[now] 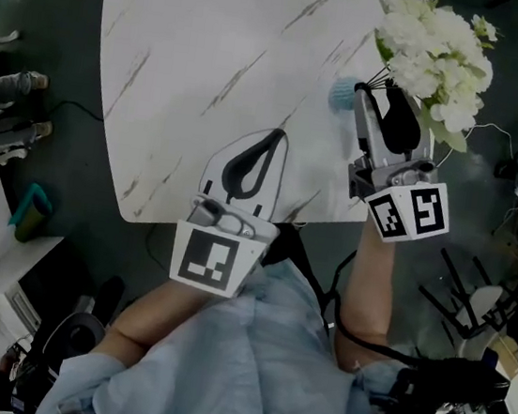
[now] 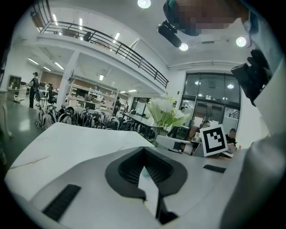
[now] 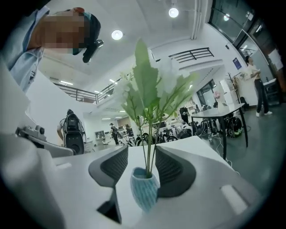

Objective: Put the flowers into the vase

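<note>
White flowers [image 1: 440, 55] stand with their green stems in a small light-blue ribbed vase [image 1: 342, 93] near the right edge of the white marble table [image 1: 204, 52]. In the right gripper view the vase [image 3: 145, 188] and the flowers [image 3: 152, 89] sit right in front of my right gripper [image 3: 142, 156]. Its jaws stand open on either side of the stems, and the pads do not press on them. My left gripper [image 1: 274, 137] hovers over the table's near edge, shut and empty. In the left gripper view the flowers [image 2: 166, 112] show far ahead to the right.
The table's front edge runs just under both grippers. The floor around it holds a teal object [image 1: 29, 212] at the left and dark metal frames [image 1: 459, 303] and cables at the right. Parked bicycles [image 2: 67, 117] and desks fill the hall behind.
</note>
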Action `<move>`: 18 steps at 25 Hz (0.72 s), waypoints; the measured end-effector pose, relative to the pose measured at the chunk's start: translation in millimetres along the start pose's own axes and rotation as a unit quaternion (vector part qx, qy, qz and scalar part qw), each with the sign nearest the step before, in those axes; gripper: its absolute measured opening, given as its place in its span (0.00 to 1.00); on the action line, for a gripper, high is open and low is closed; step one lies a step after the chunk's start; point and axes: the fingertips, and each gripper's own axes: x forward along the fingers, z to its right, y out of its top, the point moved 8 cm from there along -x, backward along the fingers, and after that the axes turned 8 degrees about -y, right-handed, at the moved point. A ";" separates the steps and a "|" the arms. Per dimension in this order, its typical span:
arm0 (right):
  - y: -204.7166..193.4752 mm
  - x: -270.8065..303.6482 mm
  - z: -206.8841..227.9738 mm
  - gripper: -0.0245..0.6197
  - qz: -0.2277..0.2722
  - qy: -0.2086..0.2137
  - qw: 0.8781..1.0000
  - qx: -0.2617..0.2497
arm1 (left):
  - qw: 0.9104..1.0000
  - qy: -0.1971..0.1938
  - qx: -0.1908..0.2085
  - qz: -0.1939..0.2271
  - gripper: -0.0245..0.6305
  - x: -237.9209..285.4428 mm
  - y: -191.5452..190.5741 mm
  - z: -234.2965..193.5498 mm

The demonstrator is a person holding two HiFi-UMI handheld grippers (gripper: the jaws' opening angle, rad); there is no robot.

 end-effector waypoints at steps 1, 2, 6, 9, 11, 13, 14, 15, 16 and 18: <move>-1.6 -1.7 1.2 0.30 -0.001 -0.005 1.000 0.002 | 1.000 0.003 0.005 0.005 0.04 -2.0 0.9 2.5; -3.0 -2.9 2.4 0.30 -0.002 -0.009 1.000 0.005 | 1.000 0.006 0.009 0.009 0.04 -4.0 2.0 4.7; -3.5 -8.7 6.3 0.30 -0.006 -0.016 1.000 0.018 | 1.000 0.016 0.016 0.018 0.04 -12.5 5.2 15.4; -2.2 -14.0 9.2 0.30 -0.007 -0.023 0.999 0.025 | 0.999 0.020 0.023 0.026 0.04 -17.0 5.9 25.3; -1.2 -21.3 10.0 0.30 -0.012 -0.027 0.999 0.025 | 0.999 0.025 0.027 0.030 0.04 -21.7 6.7 32.8; 1.2 -30.6 9.0 0.30 -0.014 -0.031 0.999 0.027 | 0.998 0.030 0.033 0.034 0.04 -27.2 8.4 37.9; 2.6 -35.4 7.5 0.30 -0.013 -0.035 0.999 0.030 | 0.998 0.032 0.035 0.036 0.04 -30.1 9.3 39.1; 4.1 -40.7 5.3 0.30 -0.013 -0.039 0.999 0.035 | 0.998 0.035 0.036 0.038 0.04 -32.9 10.1 39.8; 5.7 -46.4 2.1 0.30 -0.013 -0.042 0.998 0.039 | 0.998 0.039 0.037 0.040 0.04 -35.4 10.9 40.7; 10.2 -58.5 -8.2 0.30 -0.015 -0.037 0.998 0.040 | 0.997 0.048 0.040 0.049 0.04 -39.6 14.0 44.1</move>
